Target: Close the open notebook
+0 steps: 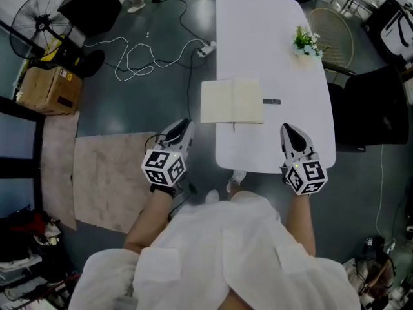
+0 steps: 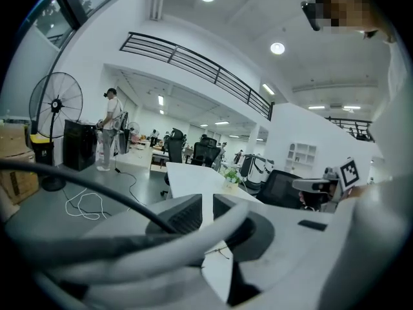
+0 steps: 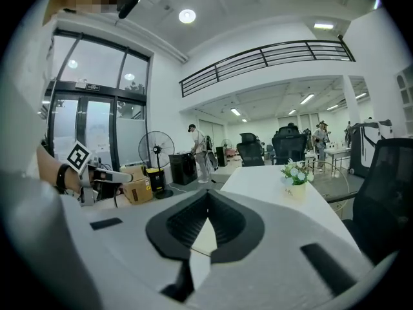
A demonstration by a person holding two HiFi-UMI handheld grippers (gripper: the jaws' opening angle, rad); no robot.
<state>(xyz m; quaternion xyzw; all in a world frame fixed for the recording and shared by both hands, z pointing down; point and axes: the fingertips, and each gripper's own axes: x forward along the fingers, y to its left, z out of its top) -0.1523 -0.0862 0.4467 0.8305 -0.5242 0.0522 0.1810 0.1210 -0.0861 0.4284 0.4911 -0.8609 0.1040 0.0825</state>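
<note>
The open notebook (image 1: 232, 101) lies flat with cream pages up on the white table (image 1: 271, 18), its left page hanging over the table's left edge. A small dark item (image 1: 271, 101) lies just right of it. My left gripper (image 1: 183, 126) is shut and empty, out over the floor, nearer than the notebook's left page. My right gripper (image 1: 288, 132) is shut and empty over the table's near right corner, apart from the notebook. In the left gripper view the left gripper (image 2: 206, 202) points along the table (image 2: 190, 176). The right gripper (image 3: 208, 196) shows its pads meeting.
A small potted plant (image 1: 304, 42) stands far right on the table. A dark chair (image 1: 371, 108) is at the table's right. On the floor to the left are a rug (image 1: 110, 173), white cables (image 1: 148, 53), a cardboard box (image 1: 48, 89) and a fan (image 1: 45, 21).
</note>
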